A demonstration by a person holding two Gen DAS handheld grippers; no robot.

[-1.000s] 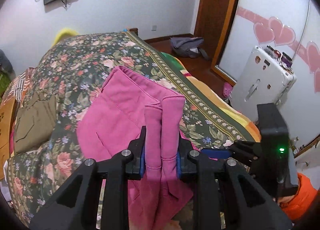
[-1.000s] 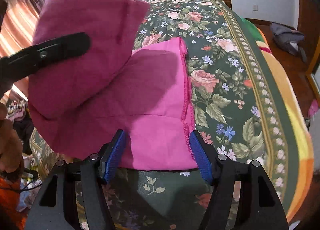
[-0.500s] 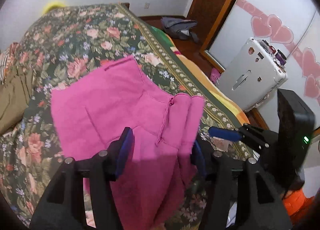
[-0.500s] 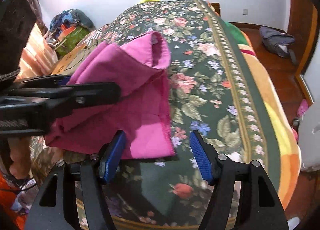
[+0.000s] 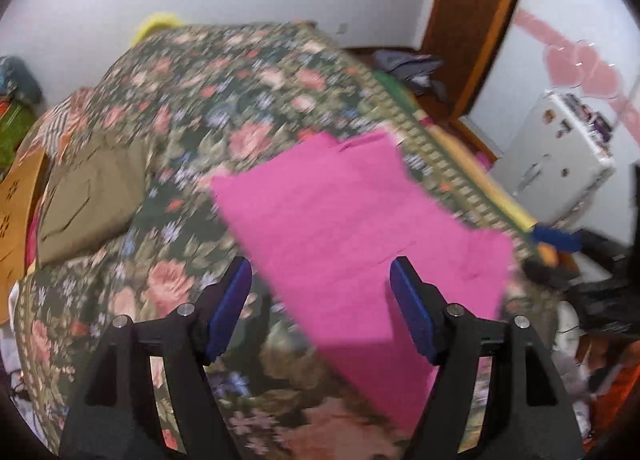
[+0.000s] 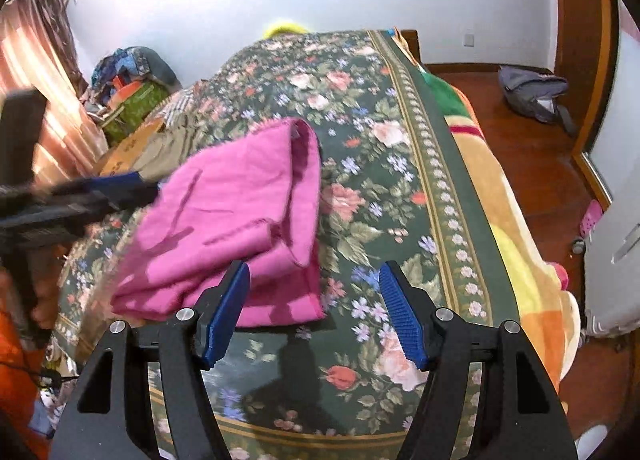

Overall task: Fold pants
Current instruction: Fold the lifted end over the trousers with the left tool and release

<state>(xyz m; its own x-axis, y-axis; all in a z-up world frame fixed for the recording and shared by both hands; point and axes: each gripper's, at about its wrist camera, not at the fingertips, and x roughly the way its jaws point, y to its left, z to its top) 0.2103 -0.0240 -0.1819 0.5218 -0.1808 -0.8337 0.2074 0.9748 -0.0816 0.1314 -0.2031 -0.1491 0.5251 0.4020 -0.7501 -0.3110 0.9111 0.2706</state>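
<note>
The pink pants (image 5: 352,228) lie folded on the floral bed cover (image 5: 224,100), near its front right edge. In the right wrist view the pants (image 6: 232,228) sit as a loose folded bundle with a curled upper layer. My left gripper (image 5: 320,304) is open and empty, just above the near edge of the pants. My right gripper (image 6: 314,310) is open and empty, at the pants' near right corner. The left gripper's blue pad (image 6: 116,186) shows blurred at the left of the right wrist view.
An olive garment (image 5: 88,192) lies on the bed's left side. A white suitcase (image 5: 560,156) stands on the floor to the right. A grey bag (image 6: 536,96) lies on the wooden floor by the door. Boxes and clutter (image 6: 128,92) sit left of the bed.
My left gripper was shut on the pants' folded edge, then opened and let go; the pants dropped flat onto the bed. Both grippers have pulled back a little.
</note>
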